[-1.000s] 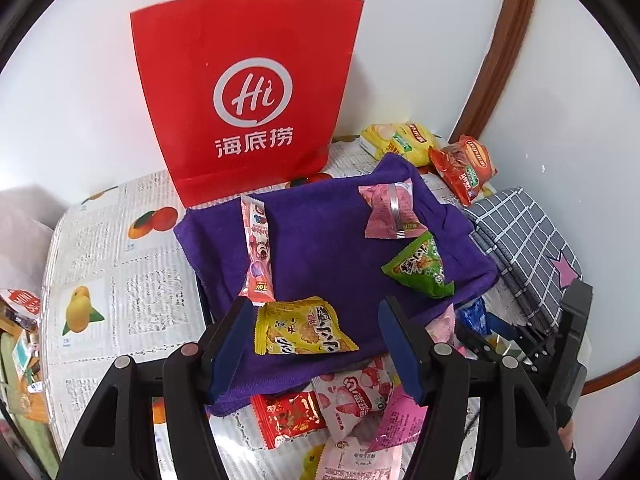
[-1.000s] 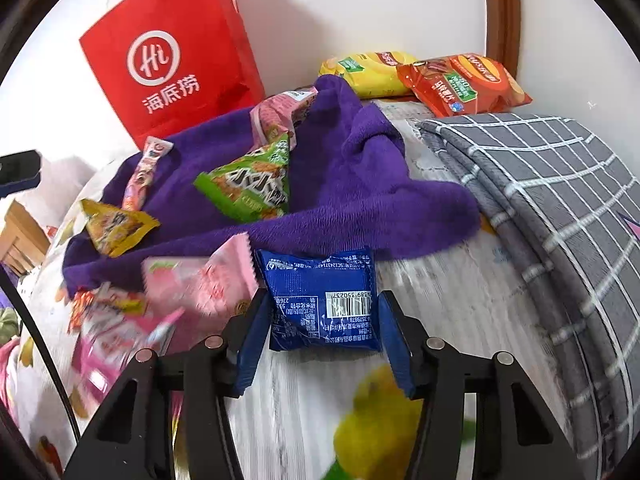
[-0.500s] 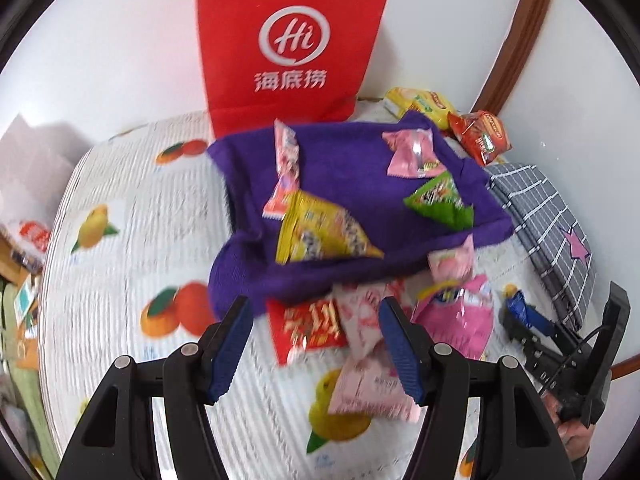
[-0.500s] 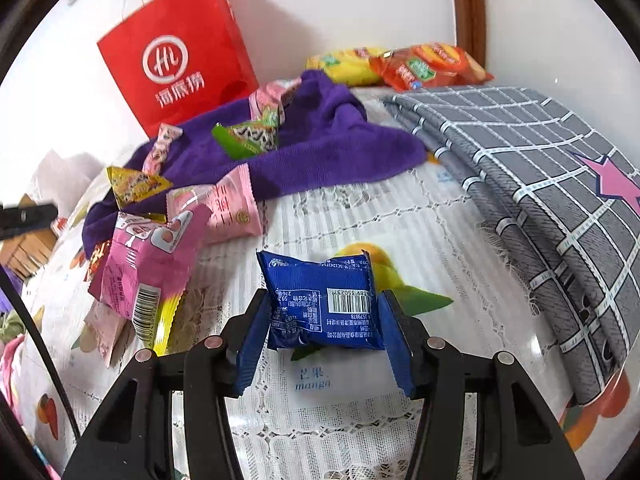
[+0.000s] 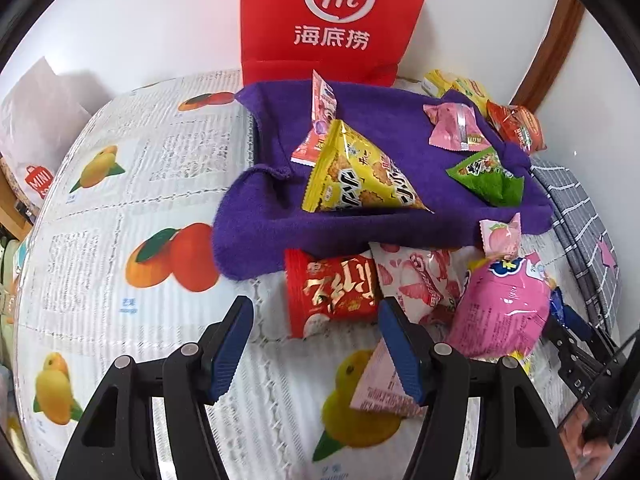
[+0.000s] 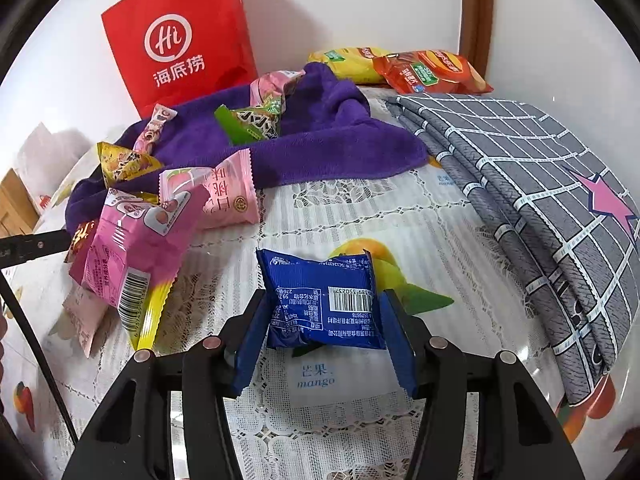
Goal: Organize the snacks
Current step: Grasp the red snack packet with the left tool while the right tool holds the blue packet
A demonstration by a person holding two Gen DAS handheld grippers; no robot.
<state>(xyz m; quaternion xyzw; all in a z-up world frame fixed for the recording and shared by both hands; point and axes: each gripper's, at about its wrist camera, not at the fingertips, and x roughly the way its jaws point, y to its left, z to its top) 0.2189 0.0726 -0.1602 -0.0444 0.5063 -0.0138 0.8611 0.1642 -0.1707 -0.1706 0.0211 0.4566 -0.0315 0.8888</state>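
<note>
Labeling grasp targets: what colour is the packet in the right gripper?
Blue packet, white print and barcode; clearest in the right wrist view.

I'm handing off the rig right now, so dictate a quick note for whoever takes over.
Right claw: shut on the blue packet, held above the tablecloth.
Left claw: open and empty, just short of the red packet.
On the purple towel: yellow packet, green packet, two pink ones.
Loose at the towel's near edge: red packet, big pink bag, other pink packets.
Red bag stands behind, against the wall.
Done: blue packet picked up. Left: place it, then gather the loose packets.
</note>
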